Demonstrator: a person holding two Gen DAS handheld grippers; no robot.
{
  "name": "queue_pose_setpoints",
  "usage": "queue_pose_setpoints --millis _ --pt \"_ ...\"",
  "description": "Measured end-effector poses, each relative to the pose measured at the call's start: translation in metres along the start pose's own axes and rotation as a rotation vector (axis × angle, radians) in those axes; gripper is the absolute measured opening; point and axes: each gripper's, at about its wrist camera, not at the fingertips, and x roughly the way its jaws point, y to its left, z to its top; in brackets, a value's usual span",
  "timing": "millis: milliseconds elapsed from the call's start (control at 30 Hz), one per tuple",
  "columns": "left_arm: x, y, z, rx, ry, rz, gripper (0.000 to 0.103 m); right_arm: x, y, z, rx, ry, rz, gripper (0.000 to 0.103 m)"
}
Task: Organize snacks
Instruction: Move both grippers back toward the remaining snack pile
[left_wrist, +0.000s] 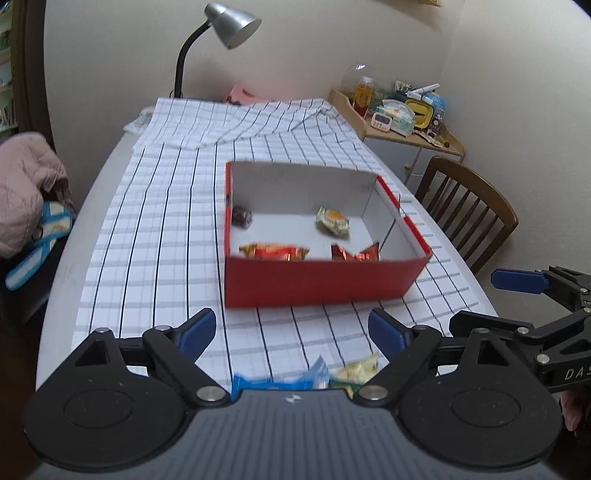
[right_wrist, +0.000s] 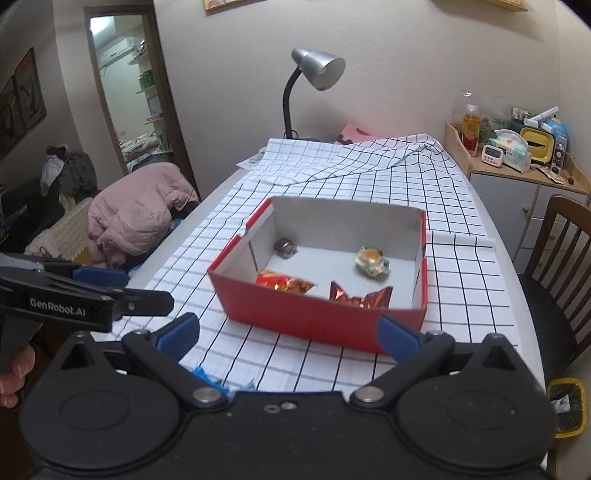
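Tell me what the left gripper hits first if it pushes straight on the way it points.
Probably the checked tablecloth just short of the red box, then the box's near wall; the left gripper is open and empty. Depth is uncertain.

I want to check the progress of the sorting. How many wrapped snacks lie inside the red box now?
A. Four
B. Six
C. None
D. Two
A. Inside the red box lie four: a dark round candy, a pale snack with an orange centre, an orange-red packet and a red foil one.
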Motion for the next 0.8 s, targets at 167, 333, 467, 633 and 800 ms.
queue_pose_setpoints --millis 167,333,467,633,800 --pt "-0.001 0.010 -0.033 -0.025 0.048 0.020 0.091 0.000 0.013 -0.032 0.007 0.027 -0.002 0.103" --pt "0.013 0.017 -0.064 -0.034 0.140 0.094 0.091 0.013 0.015 -0.064 0.068 0.103 -0.015 0.103" --pt "0.023 0.016 -0.086 -0.004 0.193 0.107 0.091 0.020 0.020 -0.081 0.094 0.147 -0.018 0.103" --pt "0.033 0.010 -0.107 0.028 0.242 0.127 0.091 0.032 0.027 -0.093 0.116 0.188 -0.017 0.103" --pt "0.044 0.007 -0.122 0.025 0.286 0.128 0.091 0.052 0.029 -0.101 0.174 0.254 -0.043 0.101"
